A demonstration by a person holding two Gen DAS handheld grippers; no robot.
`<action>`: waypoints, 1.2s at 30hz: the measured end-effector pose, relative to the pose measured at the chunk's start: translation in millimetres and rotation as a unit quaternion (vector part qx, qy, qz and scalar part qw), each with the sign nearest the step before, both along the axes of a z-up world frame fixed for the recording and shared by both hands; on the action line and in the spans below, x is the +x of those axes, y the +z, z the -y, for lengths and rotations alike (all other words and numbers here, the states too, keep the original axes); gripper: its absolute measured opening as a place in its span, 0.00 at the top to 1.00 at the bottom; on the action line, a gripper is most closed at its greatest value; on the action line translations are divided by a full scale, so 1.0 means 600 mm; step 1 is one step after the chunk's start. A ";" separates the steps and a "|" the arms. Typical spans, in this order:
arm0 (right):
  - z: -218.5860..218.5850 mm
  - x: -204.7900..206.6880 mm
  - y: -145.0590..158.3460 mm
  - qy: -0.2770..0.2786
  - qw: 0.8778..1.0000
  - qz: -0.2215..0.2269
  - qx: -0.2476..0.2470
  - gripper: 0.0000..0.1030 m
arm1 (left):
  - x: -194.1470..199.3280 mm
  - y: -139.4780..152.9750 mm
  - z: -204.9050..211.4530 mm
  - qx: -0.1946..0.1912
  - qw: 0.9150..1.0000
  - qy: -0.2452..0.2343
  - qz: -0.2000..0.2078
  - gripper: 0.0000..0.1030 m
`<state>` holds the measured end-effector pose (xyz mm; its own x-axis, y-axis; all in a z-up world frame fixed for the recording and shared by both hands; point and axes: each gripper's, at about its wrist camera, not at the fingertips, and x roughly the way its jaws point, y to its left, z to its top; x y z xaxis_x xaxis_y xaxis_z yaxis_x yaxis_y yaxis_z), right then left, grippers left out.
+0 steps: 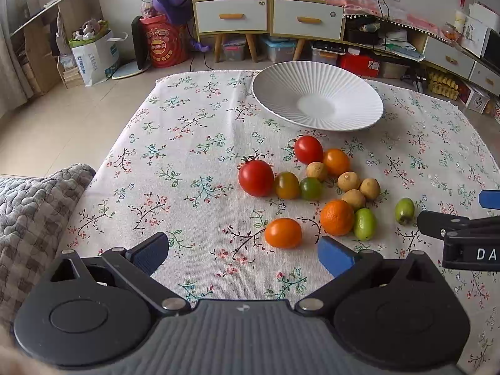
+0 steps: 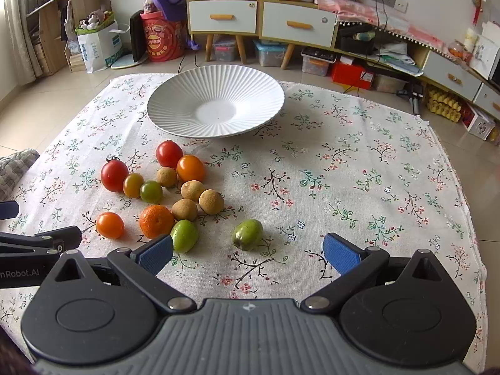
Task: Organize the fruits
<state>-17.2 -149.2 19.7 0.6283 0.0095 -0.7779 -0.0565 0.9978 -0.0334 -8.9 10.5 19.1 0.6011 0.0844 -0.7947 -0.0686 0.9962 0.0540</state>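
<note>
Left wrist view first: our left gripper [image 1: 242,251] is spread wide with nothing between its blue pads [image 1: 336,254], hovering low over the floral tablecloth [image 1: 175,143]. An orange cherry tomato [image 1: 283,232] sits just ahead of the gap, nearer the right-hand pad, not touching it. The right gripper's black finger pokes in at the right edge of that frame.

Right wrist view: our right gripper [image 2: 248,254] is just as wide open and holding nothing too. A lone green fruit [image 2: 247,234] lies right in front of the opening at lower centre, long axis tilted up toward the right. A second green one [image 2: 184,236] sits just beside the left-hand pad, leaning against a small orange [image 2: 156,221].

The rest of the fruit is bunched at middle left: two red tomatoes [image 2: 114,175], some brownish longans [image 2: 211,201], mixed cherry tomatoes. The white ribbed plate [image 2: 175,93] sits in the upper centre, with no fruit in it yet.
</note>
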 end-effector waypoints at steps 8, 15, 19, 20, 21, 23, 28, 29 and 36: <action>0.003 0.001 0.000 -0.002 1.000 0.001 0.001 0.01 | 0.000 0.001 0.001 -0.001 1.000 -0.001 0.000 0.06; 0.006 0.001 -0.001 -0.004 1.000 -0.001 0.001 0.01 | 0.000 0.000 0.000 0.000 1.000 0.000 -0.001 0.06; 0.008 0.004 -0.003 -0.006 1.000 -0.008 0.001 0.01 | 0.000 0.000 0.000 0.000 1.000 -0.001 -0.001 0.06; 0.008 0.004 -0.003 -0.006 1.000 -0.011 0.000 0.01 | 0.000 0.000 0.000 -0.001 1.000 -0.001 -0.001 0.06; 0.008 0.004 -0.004 -0.006 1.000 -0.011 0.000 0.01 | 0.000 0.000 0.000 -0.001 1.000 0.000 -0.001 0.06; 0.008 0.005 -0.004 -0.003 1.000 -0.021 -0.001 0.01 | -0.001 -0.002 -0.004 -0.003 1.000 0.000 0.000 0.06; 0.009 0.004 -0.007 0.012 0.999 -0.038 0.007 0.01 | -0.003 -0.011 -0.014 -0.002 1.000 -0.007 0.009 0.06; 0.010 0.003 -0.008 0.016 0.999 -0.038 0.010 0.01 | -0.005 -0.014 -0.017 -0.003 1.000 -0.009 0.012 0.06; 0.027 0.003 -0.023 0.034 0.998 -0.045 0.037 0.01 | -0.015 -0.038 -0.033 -0.065 0.996 -0.057 -0.005 0.06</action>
